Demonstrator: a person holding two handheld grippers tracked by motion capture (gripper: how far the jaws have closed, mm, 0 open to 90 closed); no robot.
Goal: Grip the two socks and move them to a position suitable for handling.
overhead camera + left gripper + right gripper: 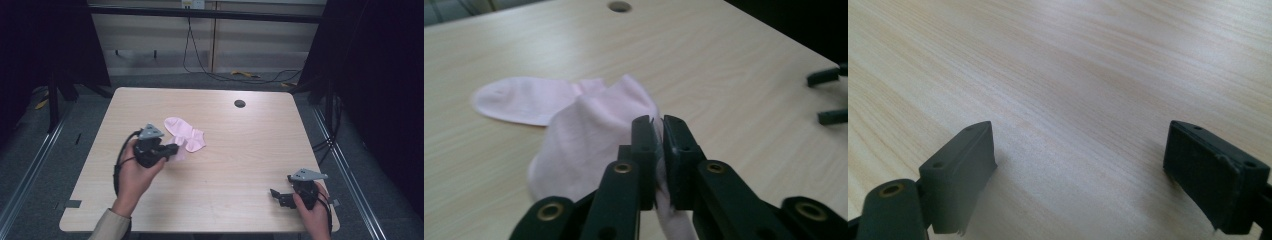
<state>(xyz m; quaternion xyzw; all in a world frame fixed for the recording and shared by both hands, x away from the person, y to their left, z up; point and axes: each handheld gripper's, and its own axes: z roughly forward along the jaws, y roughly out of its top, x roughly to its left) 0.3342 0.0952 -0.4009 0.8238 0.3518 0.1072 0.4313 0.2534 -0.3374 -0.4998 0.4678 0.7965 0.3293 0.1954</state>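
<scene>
Wooden table [240, 150] mostly bare, left gripper [658, 131] pinching pink sock [574, 125] mid-table, right gripper [1078, 175] spread near front edge.

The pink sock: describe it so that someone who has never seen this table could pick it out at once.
Start at the wooden table, then its left half, ahead of the left gripper. The sock is there, one end pinched in that gripper's fingers. It is the table's one soft, pale pink thing.

You have a pale pink, unpatterned sock [574, 125] pinched in the black left gripper [658, 150], on a light wood-grain table [240, 150]. Your right gripper [1080, 170] is black too, topped by a grey plate [307, 174].
</scene>
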